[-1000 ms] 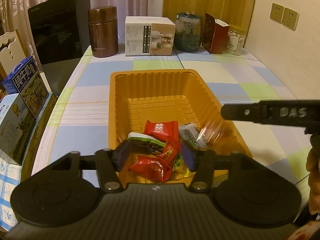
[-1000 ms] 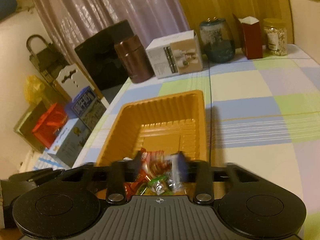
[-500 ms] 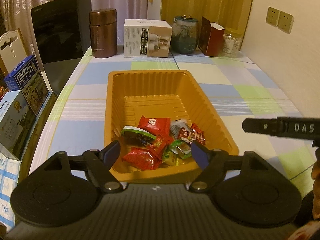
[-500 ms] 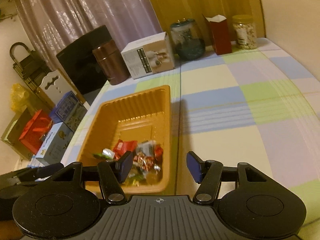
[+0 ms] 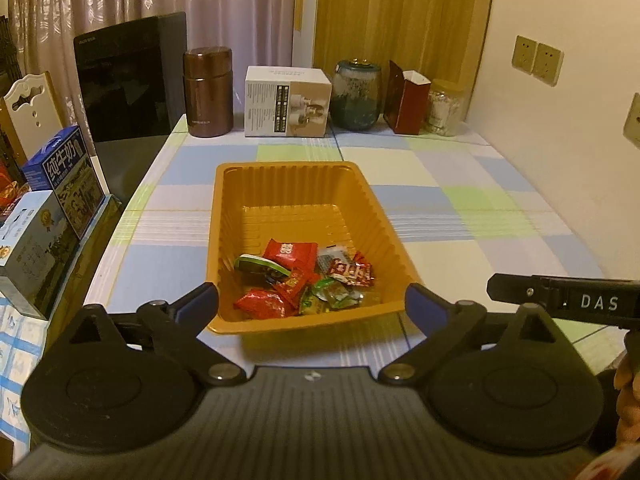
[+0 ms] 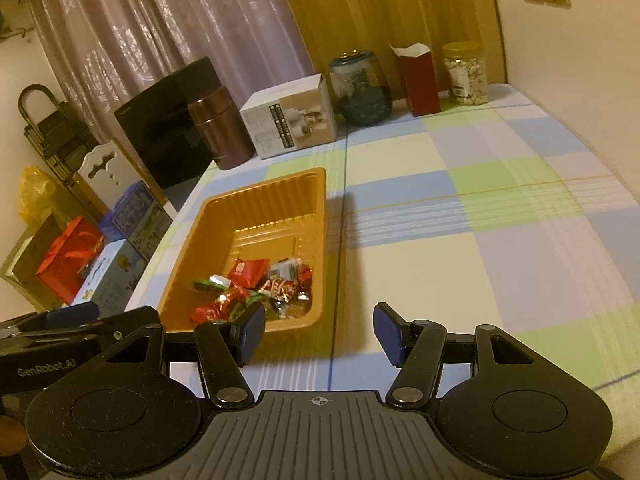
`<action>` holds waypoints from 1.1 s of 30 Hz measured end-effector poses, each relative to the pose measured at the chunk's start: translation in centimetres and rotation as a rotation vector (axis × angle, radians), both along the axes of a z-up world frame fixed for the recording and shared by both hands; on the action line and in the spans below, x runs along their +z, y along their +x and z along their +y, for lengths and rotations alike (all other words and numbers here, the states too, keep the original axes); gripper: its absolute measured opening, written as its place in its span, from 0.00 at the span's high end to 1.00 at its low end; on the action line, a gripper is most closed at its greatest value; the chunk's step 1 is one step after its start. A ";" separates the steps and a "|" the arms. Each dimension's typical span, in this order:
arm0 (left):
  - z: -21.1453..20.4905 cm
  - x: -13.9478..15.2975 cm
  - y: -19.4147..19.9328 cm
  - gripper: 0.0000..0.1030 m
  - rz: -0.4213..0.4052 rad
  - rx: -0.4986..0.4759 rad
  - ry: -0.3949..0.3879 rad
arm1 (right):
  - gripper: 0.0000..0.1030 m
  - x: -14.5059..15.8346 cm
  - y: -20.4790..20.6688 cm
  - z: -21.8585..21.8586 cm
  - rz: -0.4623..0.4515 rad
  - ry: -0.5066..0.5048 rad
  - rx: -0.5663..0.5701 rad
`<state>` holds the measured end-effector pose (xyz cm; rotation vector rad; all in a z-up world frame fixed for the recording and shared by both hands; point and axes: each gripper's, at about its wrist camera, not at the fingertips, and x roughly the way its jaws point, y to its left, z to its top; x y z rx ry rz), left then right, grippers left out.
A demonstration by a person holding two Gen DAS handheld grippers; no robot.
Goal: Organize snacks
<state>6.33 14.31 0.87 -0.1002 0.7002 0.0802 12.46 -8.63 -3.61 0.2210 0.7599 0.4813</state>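
The left gripper hangs over the near end of an orange tray on a checked counter, its jaws opening wide and pinching nothing; the tray's near rim lies between them and a little beyond the tips. The snacks, a heap of red and green wrappers, sit in the tray's near end, just ahead of and between these jaws, untouched. The right gripper stands off the tray's right side, its jaws partly spread and empty, bare cloth between them; the snacks lie ahead of its left jaw, the tray stretching away to the left of the gap. Far beyond both sets of jaws, along the counter's back edge, stand a brown canister, a white box, a glass jar and a red carton.
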 end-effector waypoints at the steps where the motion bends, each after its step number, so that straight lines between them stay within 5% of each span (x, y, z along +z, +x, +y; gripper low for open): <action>1: -0.2 0.2 -0.4 0.02 -0.002 -0.001 -0.002 | 0.41 0.2 -0.4 -0.2 -0.003 -0.004 -0.002; 33: -4.1 3.3 -6.8 0.00 -0.050 0.003 -0.022 | 0.17 4.1 -7.7 -4.4 -0.096 -0.138 -0.047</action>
